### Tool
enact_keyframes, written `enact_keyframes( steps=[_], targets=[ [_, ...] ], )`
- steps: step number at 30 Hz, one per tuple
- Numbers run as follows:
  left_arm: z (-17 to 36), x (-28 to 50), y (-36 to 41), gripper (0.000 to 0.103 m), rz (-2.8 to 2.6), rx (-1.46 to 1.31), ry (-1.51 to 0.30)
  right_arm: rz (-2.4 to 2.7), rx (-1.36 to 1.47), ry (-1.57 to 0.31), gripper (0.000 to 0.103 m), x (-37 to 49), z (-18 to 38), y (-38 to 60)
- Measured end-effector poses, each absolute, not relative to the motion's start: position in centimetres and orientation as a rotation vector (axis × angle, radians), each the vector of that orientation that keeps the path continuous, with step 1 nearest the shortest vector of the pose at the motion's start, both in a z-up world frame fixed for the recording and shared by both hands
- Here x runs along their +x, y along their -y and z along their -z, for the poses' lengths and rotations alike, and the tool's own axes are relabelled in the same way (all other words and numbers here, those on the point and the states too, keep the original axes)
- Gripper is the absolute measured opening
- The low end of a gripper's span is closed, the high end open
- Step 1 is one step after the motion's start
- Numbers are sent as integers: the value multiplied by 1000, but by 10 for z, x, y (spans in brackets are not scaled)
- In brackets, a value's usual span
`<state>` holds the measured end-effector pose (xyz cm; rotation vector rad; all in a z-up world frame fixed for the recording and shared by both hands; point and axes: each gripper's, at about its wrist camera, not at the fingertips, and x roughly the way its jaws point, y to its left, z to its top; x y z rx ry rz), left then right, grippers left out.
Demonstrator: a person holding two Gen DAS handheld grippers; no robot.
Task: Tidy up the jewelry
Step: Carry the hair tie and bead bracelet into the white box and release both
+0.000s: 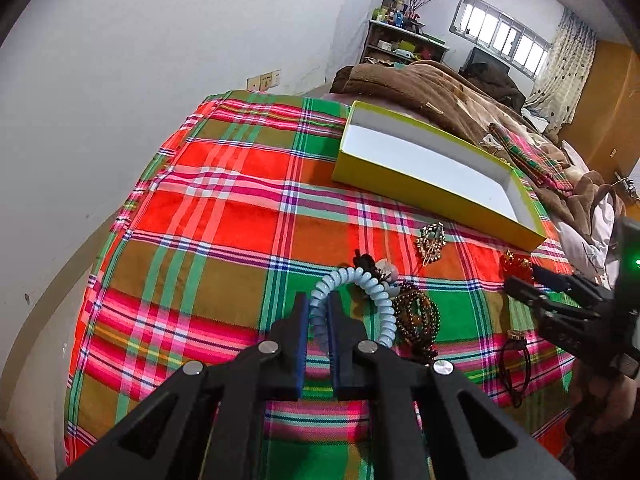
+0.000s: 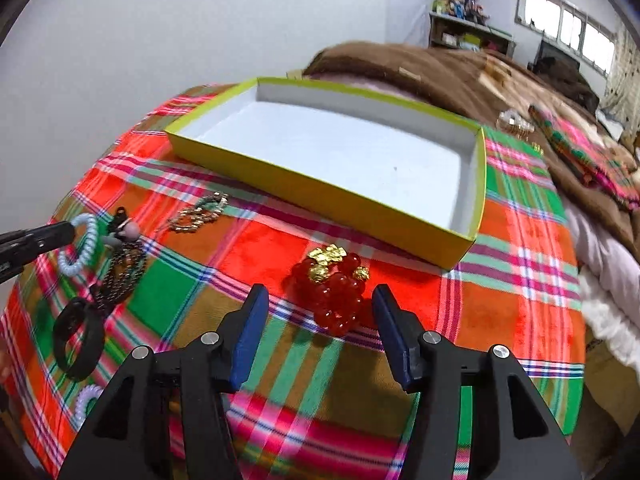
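- 2 grippers work over a plaid cloth (image 1: pixel 224 216) spread on a bed.
- Left gripper (image 1: pixel 319 322): jaws narrow, pinched on a pale blue coil band (image 1: pixel 360 280), which arches up and to the right from the pads.
- Right gripper (image 2: pixel 318 312): jaws stand apart, with a red bead bracelet (image 2: pixel 336 292) with gold charms lying on the cloth between the fingers; the pads are not touching it.
- Yellow box (image 2: pixel 304 184), white inside, sits on the cloth beyond the bracelet, nothing in it.
- Gold brooch (image 1: pixel 431 242) lies near the box's front wall.
- Dark bead strand (image 1: pixel 418 316) lies just beside the coil band, on its right.
- Black hair tie (image 1: pixel 516 364) rests near the cloth's right edge.
- Brown blanket (image 1: pixel 440 88) is heaped behind the box.
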<state>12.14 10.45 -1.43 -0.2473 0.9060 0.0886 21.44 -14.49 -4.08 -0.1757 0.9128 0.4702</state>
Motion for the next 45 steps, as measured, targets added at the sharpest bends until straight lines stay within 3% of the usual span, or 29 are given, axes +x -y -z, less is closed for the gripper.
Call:
enact_keyframes(
  steps=[1, 6, 7, 8, 27, 45],
  targets=[
    [14, 122, -105, 9, -85, -249, -905, -465, -172, -913, 38, 214, 41, 147],
    [10, 123, -104, 9, -70, -253, -898, -453, -166, -913, 35, 214, 39, 148],
    [9, 123, -103, 9, -67, -253, -896, -451, -166, -913, 19, 214, 38, 148],
    [8, 124, -103, 9, -64, -253, -894, -449, -165, -915, 10, 214, 38, 148],
    [-21, 144, -81, 9, 10, -235, -842, -484, -150, -843, 10, 199, 0, 147],
    [-33, 222, -63, 9, 112, -220, -802, -431, -183, -782, 10, 245, -26, 149]
  ],
)
